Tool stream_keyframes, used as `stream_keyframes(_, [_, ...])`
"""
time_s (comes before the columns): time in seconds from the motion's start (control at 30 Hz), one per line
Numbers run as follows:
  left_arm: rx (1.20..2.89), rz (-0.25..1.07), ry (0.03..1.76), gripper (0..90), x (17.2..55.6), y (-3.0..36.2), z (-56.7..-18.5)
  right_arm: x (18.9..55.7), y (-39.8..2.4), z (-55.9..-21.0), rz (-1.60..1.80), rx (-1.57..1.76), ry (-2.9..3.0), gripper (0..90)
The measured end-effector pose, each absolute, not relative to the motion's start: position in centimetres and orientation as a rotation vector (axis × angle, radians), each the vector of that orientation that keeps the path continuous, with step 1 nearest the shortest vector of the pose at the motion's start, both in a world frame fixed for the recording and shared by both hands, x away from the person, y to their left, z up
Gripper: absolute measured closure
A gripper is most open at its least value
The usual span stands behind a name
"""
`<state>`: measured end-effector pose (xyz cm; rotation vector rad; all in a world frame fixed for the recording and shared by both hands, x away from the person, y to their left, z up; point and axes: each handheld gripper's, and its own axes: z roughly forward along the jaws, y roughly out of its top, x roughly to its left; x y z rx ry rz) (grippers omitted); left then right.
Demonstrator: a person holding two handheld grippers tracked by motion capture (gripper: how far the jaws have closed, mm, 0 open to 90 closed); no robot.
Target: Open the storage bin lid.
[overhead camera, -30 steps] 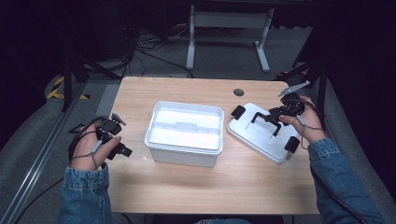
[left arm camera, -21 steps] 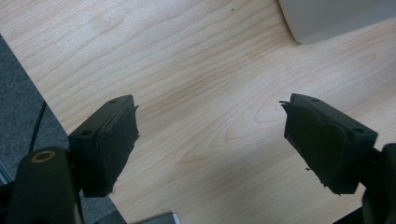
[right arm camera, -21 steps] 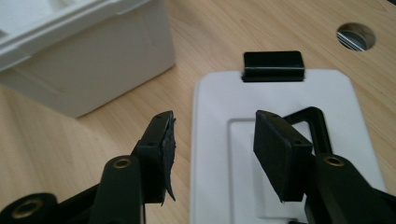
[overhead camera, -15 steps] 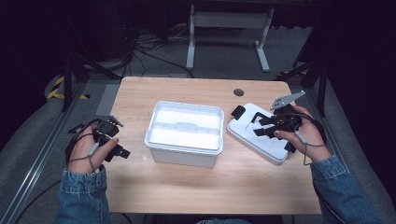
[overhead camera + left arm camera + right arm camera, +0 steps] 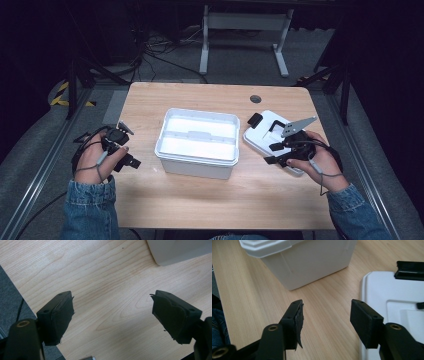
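Note:
An open white plastic box [image 5: 197, 142] stands in the middle of the wooden table [image 5: 200, 205]. Its white lid [image 5: 265, 131] with black latches lies flat to the right of it. My right gripper [image 5: 272, 153] hovers at the lid's near left edge, pointing toward the box. In the right gripper view its jaws [image 5: 327, 303] have just been opening and stand wide with nothing between them, the box [image 5: 312, 262] ahead and the lid [image 5: 387, 290] to the right. My left gripper [image 5: 129, 150] rests at the table's left edge, open [image 5: 112, 296] over bare wood, with the box corner [image 5: 180, 251] beyond.
A black latch [image 5: 410, 273] sits on the lid's far edge. A round cable hole [image 5: 255, 99] lies at the table's back right. Beyond the table stands a white frame [image 5: 245, 22] on a grey floor with cables. Bare wood lies in front of the box.
The right gripper has drawn back from the top of the lid toward the person and to the lid's near left edge, with its jaws wider apart. The left gripper has stayed put.

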<state>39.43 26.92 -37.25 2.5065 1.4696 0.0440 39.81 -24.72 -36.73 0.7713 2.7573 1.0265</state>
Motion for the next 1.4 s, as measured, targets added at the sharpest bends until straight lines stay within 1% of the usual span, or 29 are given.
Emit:
stream_keyframes(0.37, [2.513,0.042,1.472,18.3,39.5,26.7,-37.3,38.4,-23.6,-39.4,1.082,0.779,2.787,43.7])
stream_keyframes(0.63, [2.515,0.048,1.46,18.3,39.5,26.7,-37.2,37.9,-23.1,-40.6,1.091,0.792,2.801,44.4])
stream_keyframes(0.83, [2.546,0.063,1.434,19.1,39.3,26.4,-37.4,37.9,-22.3,-42.2,1.069,0.81,2.802,44.7])
stream_keyframes(1.13, [2.538,0.078,1.448,18.8,39.3,26.3,-37.4,38.0,-20.8,-45.0,0.984,0.765,2.826,42.9])
stream_keyframes(1.33, [2.553,0.096,1.435,19.1,39.2,26.3,-37.4,38.0,-20.1,-46.1,0.962,0.728,2.824,41.6])
stream_keyframes(1.4, [2.551,0.105,1.433,19.1,39.2,26.2,-37.4,37.9,-19.7,-46.5,0.961,0.698,2.81,39.6])
